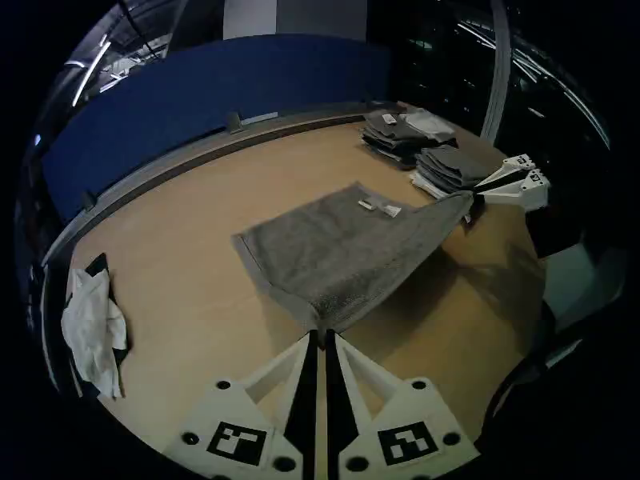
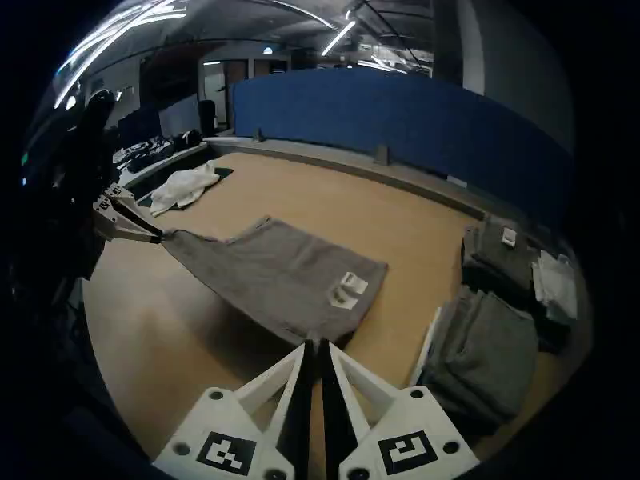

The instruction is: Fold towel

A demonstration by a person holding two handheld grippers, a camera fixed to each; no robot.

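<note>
A grey towel [image 1: 344, 244] lies partly spread on the wooden table [image 1: 200, 240], its near edge lifted off the surface. My left gripper [image 1: 320, 334] is shut on one near corner of it. My right gripper [image 2: 316, 342] is shut on the other near corner. The towel [image 2: 272, 276] has white tags [image 2: 346, 290] on top. In the left gripper view the right gripper [image 1: 478, 192] shows at the far right, pinching its corner. In the right gripper view the left gripper [image 2: 160, 235] shows at the left, holding the opposite corner taut.
Stacks of folded grey towels [image 1: 416, 144] sit at the table's far right [image 2: 496, 320]. A crumpled white cloth [image 1: 92, 324] lies on a dark mat near the left edge. A blue partition [image 1: 200, 96] runs along the back of the table.
</note>
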